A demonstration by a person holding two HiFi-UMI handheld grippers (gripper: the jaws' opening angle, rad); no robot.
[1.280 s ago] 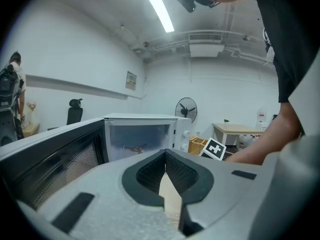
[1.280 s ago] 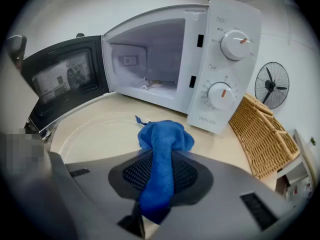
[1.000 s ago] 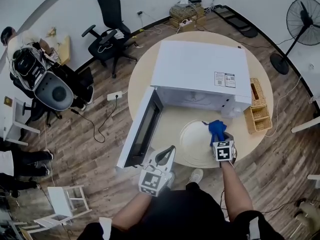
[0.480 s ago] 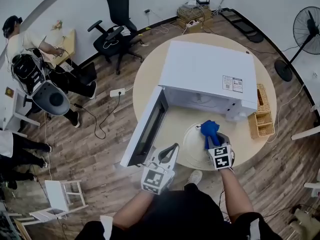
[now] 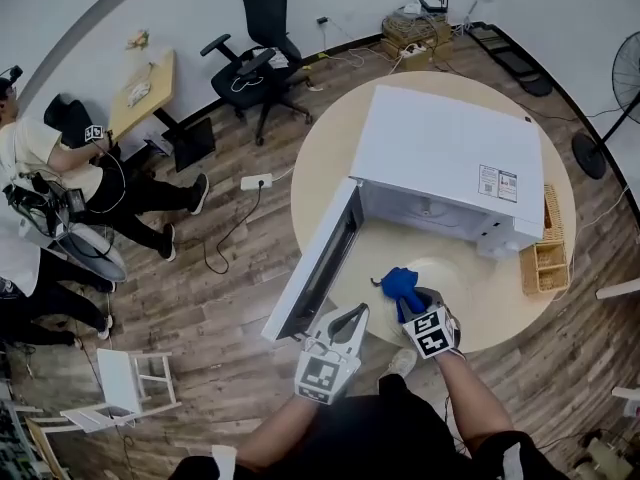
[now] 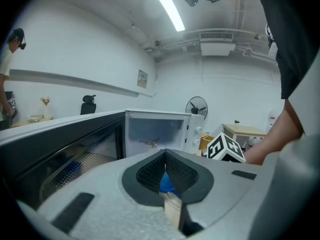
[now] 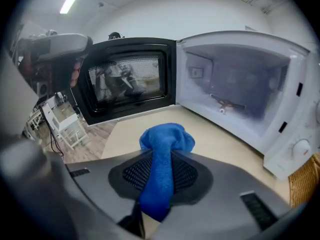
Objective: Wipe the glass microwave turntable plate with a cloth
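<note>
The blue cloth (image 5: 400, 283) hangs bunched from my right gripper (image 5: 415, 303), which is shut on it over the round table's near side. The clear glass turntable plate (image 5: 455, 280) lies flat on the table beneath and to the right of the cloth; its rim shows only faintly. In the right gripper view the cloth (image 7: 165, 144) sticks out between the jaws in front of the open white microwave (image 7: 240, 84); the plate does not show there. My left gripper (image 5: 345, 323) is shut and holds nothing, off the table's near edge by the microwave door (image 5: 315, 258).
The microwave (image 5: 450, 153) fills the table's middle, its door swung out to the left. A wicker basket (image 5: 545, 258) stands at the table's right edge. A person (image 5: 30, 168) sits at far left; an office chair (image 5: 262, 58) and a white stool (image 5: 130, 388) stand on the floor.
My right gripper has carried the cloth leftward across the plate and nearer to me. The left gripper has held its place near the door. The head view has shifted.
</note>
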